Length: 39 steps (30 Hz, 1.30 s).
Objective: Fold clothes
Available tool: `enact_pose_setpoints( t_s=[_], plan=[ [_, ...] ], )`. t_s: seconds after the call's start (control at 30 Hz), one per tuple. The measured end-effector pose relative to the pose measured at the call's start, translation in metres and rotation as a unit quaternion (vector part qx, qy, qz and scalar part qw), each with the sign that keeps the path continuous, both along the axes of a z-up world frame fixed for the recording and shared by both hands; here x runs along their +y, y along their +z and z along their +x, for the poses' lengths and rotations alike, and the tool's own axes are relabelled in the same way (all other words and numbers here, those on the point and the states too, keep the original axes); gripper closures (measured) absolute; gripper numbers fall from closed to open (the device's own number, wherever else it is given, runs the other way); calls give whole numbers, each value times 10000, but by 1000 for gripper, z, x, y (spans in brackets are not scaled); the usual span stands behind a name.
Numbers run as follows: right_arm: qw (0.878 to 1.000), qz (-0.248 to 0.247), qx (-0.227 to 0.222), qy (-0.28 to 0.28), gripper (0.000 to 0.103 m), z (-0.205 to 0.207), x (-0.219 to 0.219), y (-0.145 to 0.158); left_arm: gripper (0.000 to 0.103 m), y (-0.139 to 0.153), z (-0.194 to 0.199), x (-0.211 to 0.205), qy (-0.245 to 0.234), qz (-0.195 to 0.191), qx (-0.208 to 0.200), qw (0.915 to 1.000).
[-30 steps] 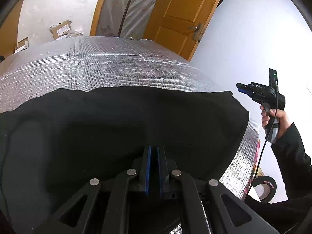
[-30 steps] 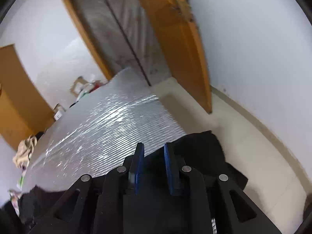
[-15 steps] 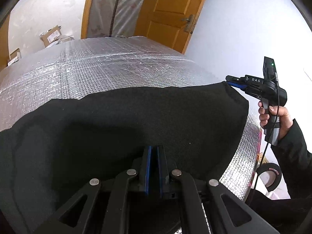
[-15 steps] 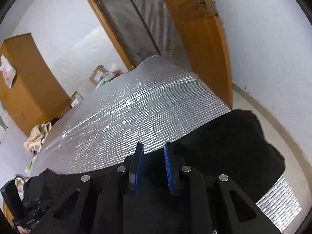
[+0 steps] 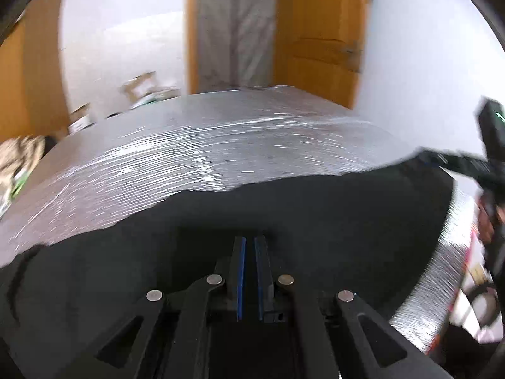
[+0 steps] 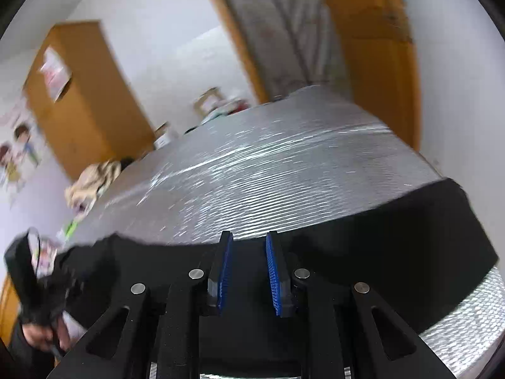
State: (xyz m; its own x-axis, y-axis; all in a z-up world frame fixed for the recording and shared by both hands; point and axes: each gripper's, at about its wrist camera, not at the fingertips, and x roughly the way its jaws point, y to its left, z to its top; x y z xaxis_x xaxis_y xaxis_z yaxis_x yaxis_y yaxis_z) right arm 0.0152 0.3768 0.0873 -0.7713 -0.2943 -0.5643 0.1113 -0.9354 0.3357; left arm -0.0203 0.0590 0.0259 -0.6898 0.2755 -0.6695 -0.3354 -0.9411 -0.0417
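A black garment (image 5: 315,221) lies spread over the near part of a silver foil-covered table (image 5: 221,145). My left gripper (image 5: 248,243) is shut on its near edge, the blue pads almost touching with dark cloth around them. At the right of that view my right gripper (image 5: 442,158), held by a hand, sits at the garment's far right corner. In the right wrist view the garment (image 6: 410,237) runs across below the foil (image 6: 284,164). The right gripper (image 6: 249,240) grips its edge with a wider gap between the pads. The left gripper (image 6: 22,262) shows blurred at the far left.
An orange wooden door (image 5: 318,31) and a white wall stand behind the table. A wooden cabinet (image 6: 79,94), cardboard boxes (image 5: 139,85) and a beige cloth pile (image 6: 94,180) lie beyond the table's far left side. The foil beyond the garment is bare.
Both grippers swung and moved, blurring the views. The garment's edge now stretches between them. The right gripper came down from above the table to the garment's right corner.
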Motion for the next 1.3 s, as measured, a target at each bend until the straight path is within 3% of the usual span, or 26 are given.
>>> enact_pose_setpoints(
  t_s=[0.13,0.27,0.37,0.47,0.67,0.93,1.1,1.23,1.3],
  plan=[
    [9976,380,-13,581,81,-5,-42,-7,97,-10,-15,-26,533,185,-294,9980],
    [9930,786,-95,878,81,-16,-70,-19,97,-18,-20,-38,614,514,-552,9953],
    [9907,941,-310,928,81,-22,-79,-29,97,-19,-21,-37,617,445,-559,9955],
    [9888,1114,-395,916,80,-22,-81,-32,97,-18,-23,-34,625,325,-544,9960],
    [9842,1422,-547,901,80,-21,-86,-38,97,-14,-15,-41,746,467,-534,9947],
    [9837,1438,-250,1047,80,-28,-92,-19,97,-19,-4,-62,944,758,-558,9911],
    [9809,1502,-672,1039,79,-57,-74,-32,97,-20,-4,-62,948,786,-524,9910],
    [9749,1710,-655,1268,79,-61,-76,-33,97,-21,-6,-63,947,843,-533,9905],
    [9757,1678,-673,1241,83,-63,-73,-35,97,-21,-6,-64,941,893,-542,9901]
  ],
)
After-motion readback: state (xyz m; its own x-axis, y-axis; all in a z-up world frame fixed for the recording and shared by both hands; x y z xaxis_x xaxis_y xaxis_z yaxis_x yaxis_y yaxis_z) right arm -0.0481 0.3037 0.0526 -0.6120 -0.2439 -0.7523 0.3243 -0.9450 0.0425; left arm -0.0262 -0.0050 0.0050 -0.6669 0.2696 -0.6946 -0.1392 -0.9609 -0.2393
